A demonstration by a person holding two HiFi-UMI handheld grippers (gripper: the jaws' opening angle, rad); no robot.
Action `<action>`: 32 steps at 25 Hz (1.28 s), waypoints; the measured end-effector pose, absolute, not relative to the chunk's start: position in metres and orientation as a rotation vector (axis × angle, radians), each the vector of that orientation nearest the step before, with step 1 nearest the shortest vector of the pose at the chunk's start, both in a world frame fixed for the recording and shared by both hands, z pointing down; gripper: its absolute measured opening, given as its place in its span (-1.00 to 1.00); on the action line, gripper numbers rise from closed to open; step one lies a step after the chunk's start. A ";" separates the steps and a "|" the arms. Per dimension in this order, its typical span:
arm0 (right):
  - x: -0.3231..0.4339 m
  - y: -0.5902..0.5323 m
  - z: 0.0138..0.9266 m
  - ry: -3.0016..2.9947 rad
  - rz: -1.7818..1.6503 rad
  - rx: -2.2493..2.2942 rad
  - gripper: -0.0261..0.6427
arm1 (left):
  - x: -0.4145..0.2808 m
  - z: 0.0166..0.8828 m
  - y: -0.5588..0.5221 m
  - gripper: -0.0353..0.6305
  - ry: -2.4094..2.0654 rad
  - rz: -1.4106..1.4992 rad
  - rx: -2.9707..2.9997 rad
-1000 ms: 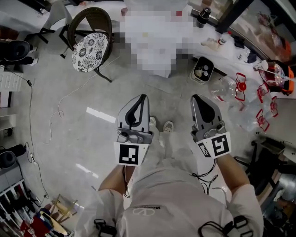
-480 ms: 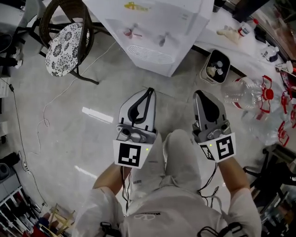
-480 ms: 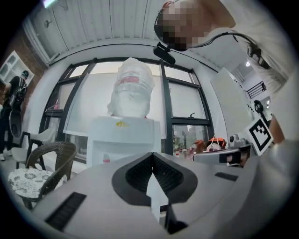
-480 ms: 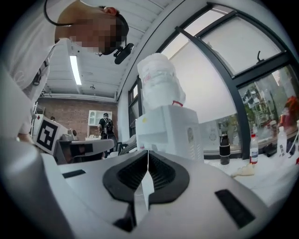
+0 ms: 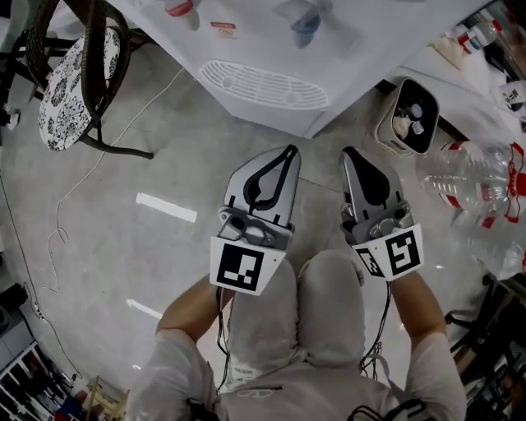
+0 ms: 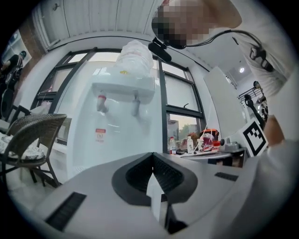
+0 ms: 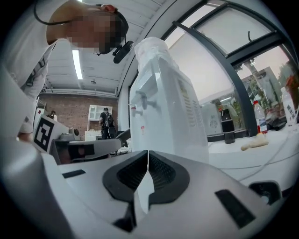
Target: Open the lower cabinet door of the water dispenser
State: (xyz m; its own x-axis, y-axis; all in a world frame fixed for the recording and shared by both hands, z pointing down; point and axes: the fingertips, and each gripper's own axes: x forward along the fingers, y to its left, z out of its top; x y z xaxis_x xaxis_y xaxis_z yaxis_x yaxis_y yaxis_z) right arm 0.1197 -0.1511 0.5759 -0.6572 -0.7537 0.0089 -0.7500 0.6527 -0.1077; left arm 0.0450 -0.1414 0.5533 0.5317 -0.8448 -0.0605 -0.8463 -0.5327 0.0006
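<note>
The white water dispenser stands just ahead of me, its oval drip tray facing me under a red tap and a blue tap. From the head view its lower cabinet door is hidden below the tray. In the left gripper view the lower front panel shows beneath the taps, with a clear bottle on top. My left gripper and right gripper hover side by side short of the dispenser, pointing level at it. Both are shut and empty, as in the gripper views.
A wicker chair with a patterned cushion stands to the left. A white bin and clear bottles lie right of the dispenser. A thin cable trails over the grey floor. My knees are below the grippers.
Both grippers have sunk towards the floor and moved closer to the dispenser, which now fills the top of the head view. Their jaws have stayed shut.
</note>
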 end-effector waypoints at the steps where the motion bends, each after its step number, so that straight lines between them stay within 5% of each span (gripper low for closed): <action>1: 0.118 -0.157 0.587 2.823 -0.162 -1.277 -0.87 | 0.046 0.564 -0.146 -0.88 1.491 0.079 -2.729; 16: 0.116 -0.204 0.701 2.859 -0.148 -1.234 -0.86 | 0.067 0.649 -0.188 -0.88 1.377 0.106 -2.741; 21: 0.115 -0.216 0.715 2.861 -0.149 -1.204 -0.50 | 0.065 0.655 -0.189 -0.88 1.382 0.106 -2.742; 32: 0.125 -0.220 0.719 2.814 -0.118 -1.215 -0.31 | 0.067 0.652 -0.183 -0.88 1.345 0.117 -2.732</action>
State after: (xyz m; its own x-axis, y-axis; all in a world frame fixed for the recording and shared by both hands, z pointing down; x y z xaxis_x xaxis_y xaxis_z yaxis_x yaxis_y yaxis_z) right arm 0.1249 -0.2202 0.7195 -0.6837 -0.7288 -0.0374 -0.7231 0.6835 -0.0995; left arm 0.0669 -0.1829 0.6523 0.6082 -0.7861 -0.1100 -0.7933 -0.6066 -0.0508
